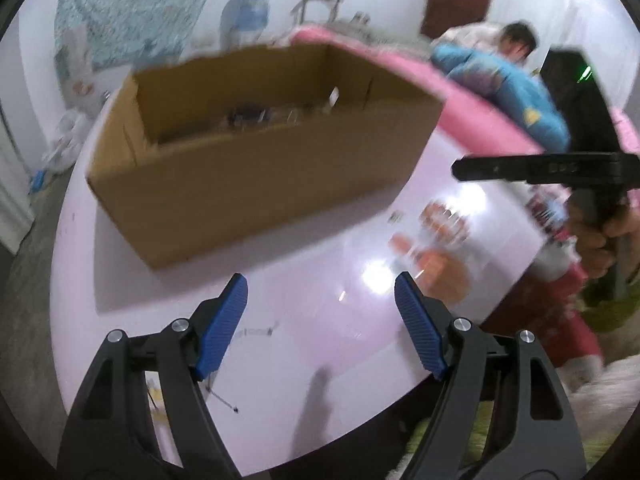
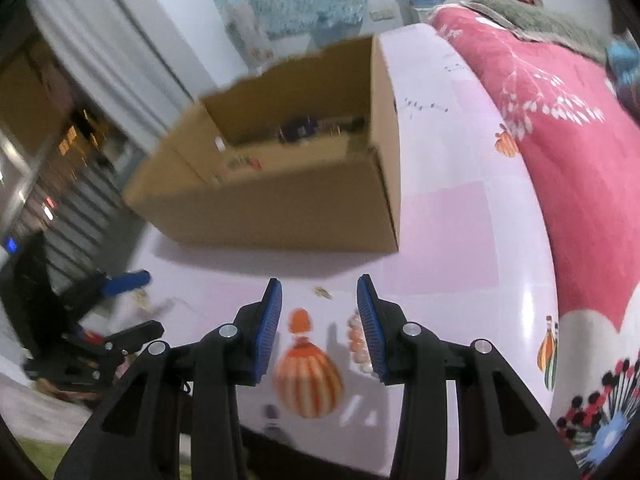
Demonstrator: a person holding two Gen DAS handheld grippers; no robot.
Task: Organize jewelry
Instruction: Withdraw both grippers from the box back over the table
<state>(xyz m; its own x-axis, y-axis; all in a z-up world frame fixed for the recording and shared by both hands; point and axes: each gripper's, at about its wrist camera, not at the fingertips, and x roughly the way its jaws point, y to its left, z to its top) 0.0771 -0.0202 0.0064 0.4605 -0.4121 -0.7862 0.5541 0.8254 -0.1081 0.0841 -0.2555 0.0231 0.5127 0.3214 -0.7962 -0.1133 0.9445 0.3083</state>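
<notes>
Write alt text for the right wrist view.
The right gripper hangs open and empty over a pale pink table with orange prints, facing an open cardboard box with small dark items inside. The left gripper sits at left, a pink blanket at right.

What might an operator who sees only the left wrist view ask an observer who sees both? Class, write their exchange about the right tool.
Operator: Is the right tool holding anything?
Observer: No. The right tool is open, with nothing between its tips.
Operator: What lies just ahead of it?
Observer: A small gold-coloured thing, too blurred to name, lies on the table, short of the box.
</notes>
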